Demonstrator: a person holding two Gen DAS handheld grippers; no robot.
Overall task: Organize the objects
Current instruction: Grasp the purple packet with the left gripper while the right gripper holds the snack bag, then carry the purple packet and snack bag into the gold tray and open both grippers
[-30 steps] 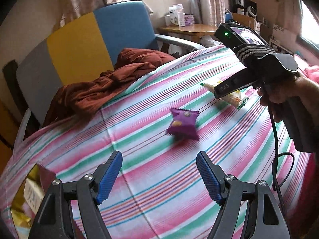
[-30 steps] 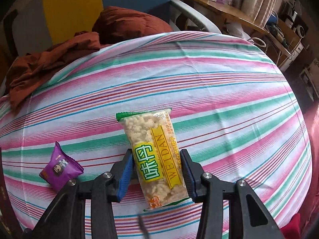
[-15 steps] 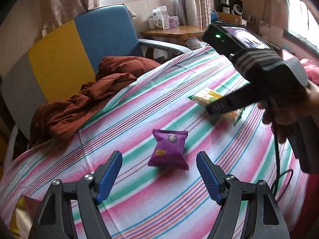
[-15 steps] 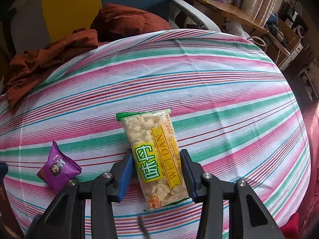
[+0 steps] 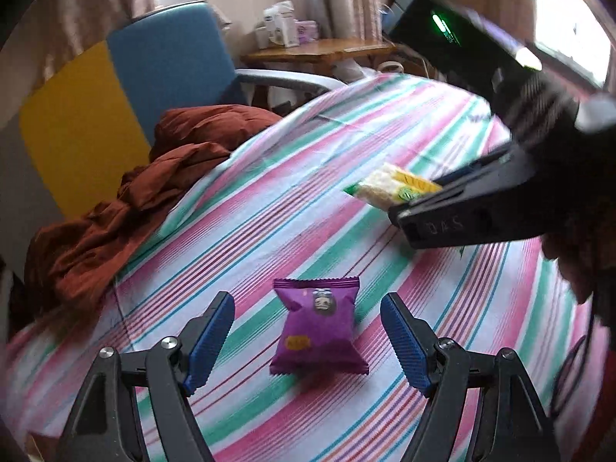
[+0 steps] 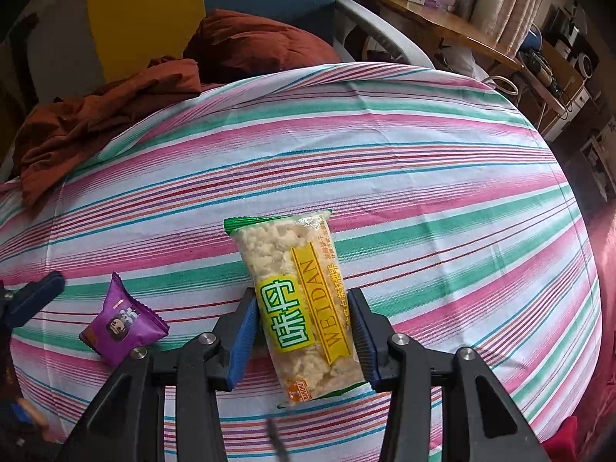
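A purple snack packet [image 5: 318,329] lies on the striped cloth between the blue pads of my open left gripper [image 5: 308,340], touching neither. It also shows at the lower left of the right wrist view [image 6: 122,326], with a left pad [image 6: 34,297] beside it. My right gripper [image 6: 304,333] is shut on a clear rice-cracker packet with a yellow and green label [image 6: 302,300], which points away from me. In the left wrist view the same packet [image 5: 392,188] sticks out of the right gripper's dark fingers [image 5: 462,215].
The pink, green and white striped cloth [image 6: 423,177] covers the whole surface. A crumpled rust-brown cloth [image 5: 115,223] lies at its far left edge, against a blue and yellow chair [image 5: 161,73]. A wooden side table [image 5: 319,48] with boxes stands behind.
My left gripper has moved forward until the purple packet sits between its open pads. The right gripper has kept its hold on the cracker packet, almost still.
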